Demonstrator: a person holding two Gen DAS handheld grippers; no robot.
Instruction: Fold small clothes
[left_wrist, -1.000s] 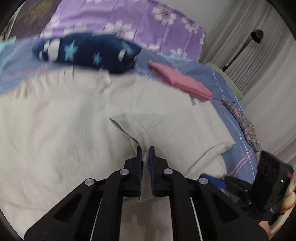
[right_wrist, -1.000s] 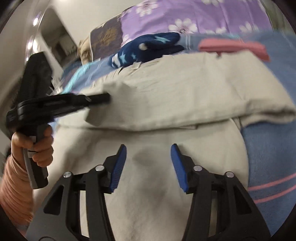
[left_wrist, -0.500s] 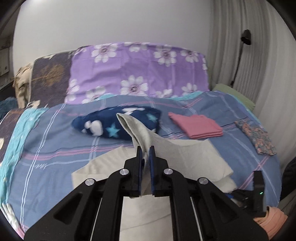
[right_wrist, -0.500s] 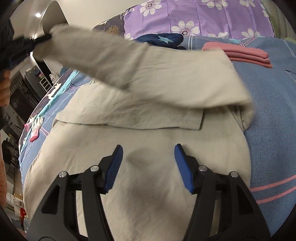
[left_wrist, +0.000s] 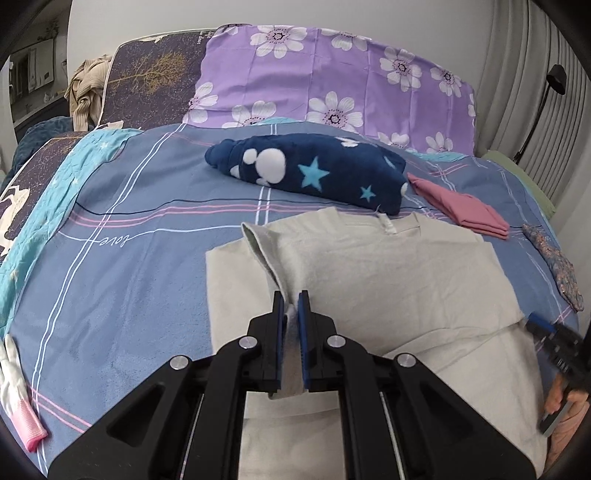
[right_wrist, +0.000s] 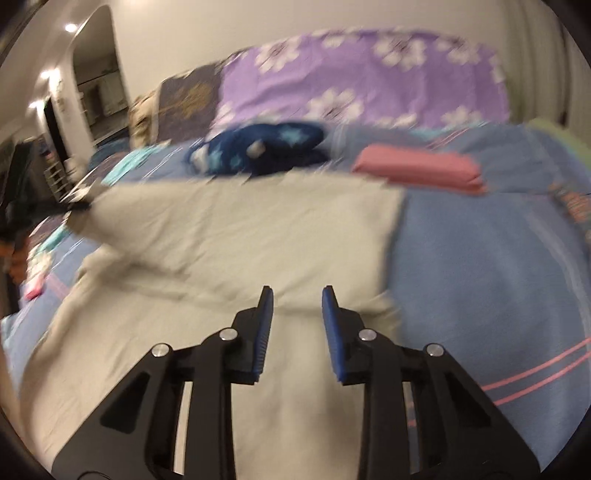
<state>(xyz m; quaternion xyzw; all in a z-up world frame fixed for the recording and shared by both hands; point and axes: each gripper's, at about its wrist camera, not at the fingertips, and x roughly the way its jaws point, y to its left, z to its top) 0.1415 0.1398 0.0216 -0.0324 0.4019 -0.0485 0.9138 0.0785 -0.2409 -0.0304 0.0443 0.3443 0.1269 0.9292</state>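
A fold of the soft beige shirt (left_wrist: 388, 273), spread on the blue plaid bedspread (left_wrist: 129, 280), is pinched by the left gripper (left_wrist: 291, 299). The right gripper (right_wrist: 296, 295) is held parted above the cloth.

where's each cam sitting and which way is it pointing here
Left wrist: sits on the left gripper, faces up the bed toward the purple pillow; shows its fingers shut on the beige shirt, the right gripper at the right edge.
Right wrist: sits on the right gripper, open above the shirt, facing the same way; blurred.
Both share the shirt, navy star bundle and pink folded cloth.
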